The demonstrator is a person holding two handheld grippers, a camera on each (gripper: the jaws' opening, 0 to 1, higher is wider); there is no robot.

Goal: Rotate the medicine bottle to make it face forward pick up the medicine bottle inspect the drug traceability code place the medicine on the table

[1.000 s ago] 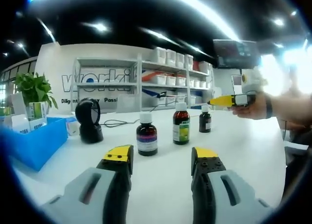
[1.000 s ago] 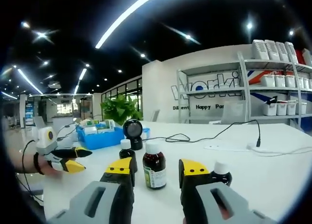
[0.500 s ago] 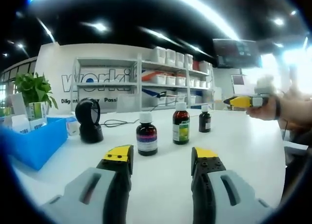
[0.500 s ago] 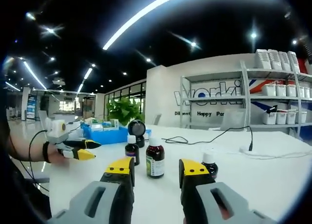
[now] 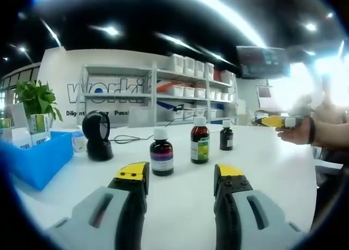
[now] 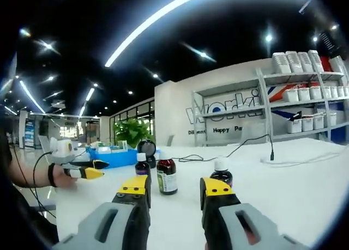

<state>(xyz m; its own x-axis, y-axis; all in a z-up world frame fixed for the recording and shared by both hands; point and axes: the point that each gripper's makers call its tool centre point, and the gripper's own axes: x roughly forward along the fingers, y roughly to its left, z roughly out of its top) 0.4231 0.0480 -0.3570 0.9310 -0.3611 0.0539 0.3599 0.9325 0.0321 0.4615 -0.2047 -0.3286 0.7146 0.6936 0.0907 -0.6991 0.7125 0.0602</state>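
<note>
A bright showroom-style office or demo lab: ahead of the grippers, metal shelving [image 5: 180, 92] lined with white bins [image 5: 191, 63] stands against a branded wall, beyond a white bench [image 5: 180, 176] under long ceiling light strips [image 6: 158, 21].

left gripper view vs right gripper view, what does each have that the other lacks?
Left gripper view alone: a dark wall-mounted screen above the shelves, and the right gripper in the person's hand.

Right gripper view alone: a corridor of ceiling lights, and the left gripper.

Both: three medicine bottles standing on the white table, the black scanner, blue bin, plant, shelving.
</note>
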